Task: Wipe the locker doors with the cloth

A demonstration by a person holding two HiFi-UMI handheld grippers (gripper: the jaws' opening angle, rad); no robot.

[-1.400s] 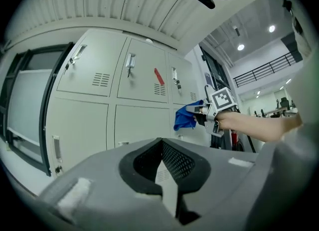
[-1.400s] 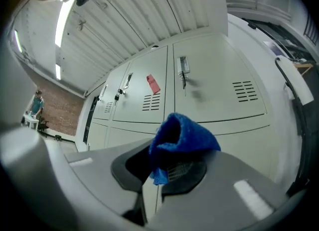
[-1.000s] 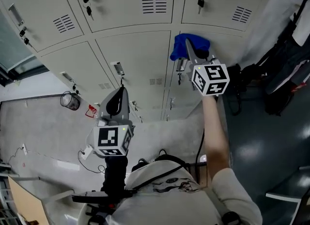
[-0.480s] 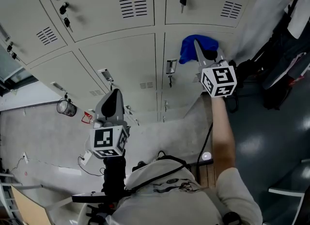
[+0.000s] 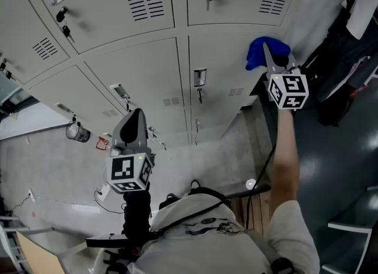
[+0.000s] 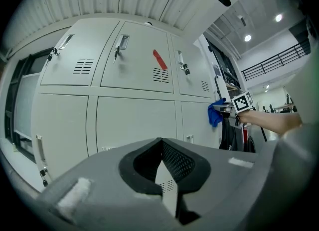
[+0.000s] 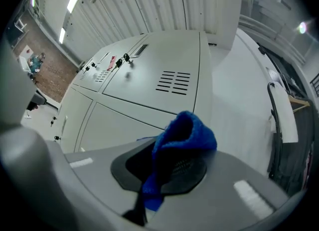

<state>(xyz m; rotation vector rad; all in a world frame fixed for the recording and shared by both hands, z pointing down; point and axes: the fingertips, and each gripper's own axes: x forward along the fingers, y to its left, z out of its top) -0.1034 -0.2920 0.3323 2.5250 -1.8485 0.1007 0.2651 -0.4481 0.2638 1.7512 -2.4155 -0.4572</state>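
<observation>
The wiping seems to be in progress, but how much is done I cannot judge: the locker doors [image 5: 136, 72] show no wet trace or streak, so cleaned and uncleaned doors look alike. The right gripper [image 5: 269, 54] is clamped on the blue cloth [image 5: 255, 53] and holds it in the upper right of the head view, at the right edge of the rightmost door in the middle row. Whether the cloth really presses on the metal, no view makes clear. As a guess, the doors to the left and the rows above and below are yet to be wiped.

The left gripper [image 5: 136, 119] hangs low in the middle left of the head view, well apart from the cloth. Its jaws are together with nothing between them, so it takes no part in the work.

The right gripper view alone shows the hold itself: the cloth [image 7: 187, 130] is folded and pinched between the jaws of the right gripper [image 7: 164, 168], with a bunch standing up above them. The left gripper view, past the left gripper [image 6: 160, 148], shows the lockers from the front, with a red strip [image 6: 159, 59] on one upper door, and the cloth [image 6: 215, 114] small at the right end.
</observation>
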